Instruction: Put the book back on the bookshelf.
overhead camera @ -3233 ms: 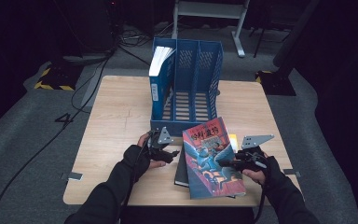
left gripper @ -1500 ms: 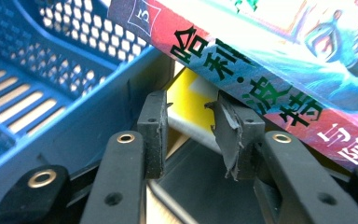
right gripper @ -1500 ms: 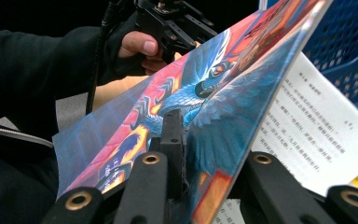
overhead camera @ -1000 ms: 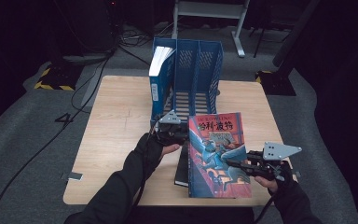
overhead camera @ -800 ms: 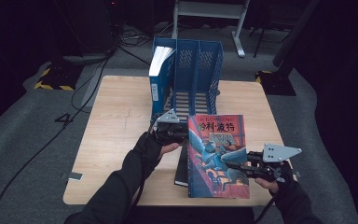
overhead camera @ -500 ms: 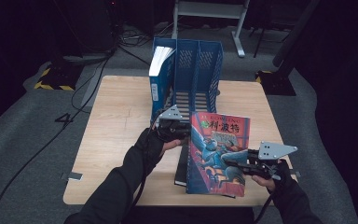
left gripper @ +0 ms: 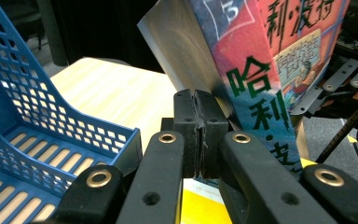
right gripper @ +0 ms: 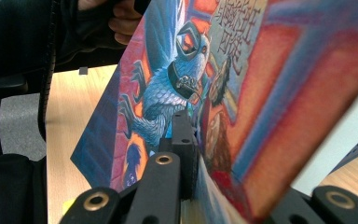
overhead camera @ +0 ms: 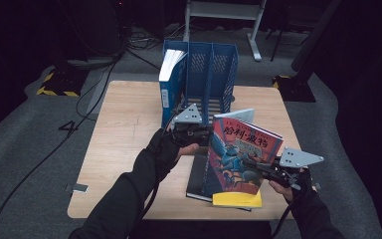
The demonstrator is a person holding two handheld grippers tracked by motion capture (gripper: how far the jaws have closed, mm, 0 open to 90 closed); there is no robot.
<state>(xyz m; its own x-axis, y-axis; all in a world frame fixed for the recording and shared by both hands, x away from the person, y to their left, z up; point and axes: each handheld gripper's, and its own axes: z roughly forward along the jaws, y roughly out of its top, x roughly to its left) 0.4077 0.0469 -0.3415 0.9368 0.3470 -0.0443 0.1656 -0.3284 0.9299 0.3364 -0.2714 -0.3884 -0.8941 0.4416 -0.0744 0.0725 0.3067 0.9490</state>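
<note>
high view, table: pale wood table on grey carpet, the room behind dark; a cable runs across the floor and a white frame stands at the back.
high view, rack: blue rack at the far middle of the table, a white-paged volume upright in its left slot.
high view, book: book tilted up off a dark stack near the front edge, yellow cover under it.
high view, grippers: left gripper at the book's spine edge, right gripper on its cover side.
left gripper view: jaws pressed together, no gap, their tips against the book's lower spine; whether they pinch it, cannot tell. rack to the left, wood top beyond.
right gripper view: jaws closed on the book's edge, cover on one side of the near jaw. wood top and a sleeve behind.
</note>
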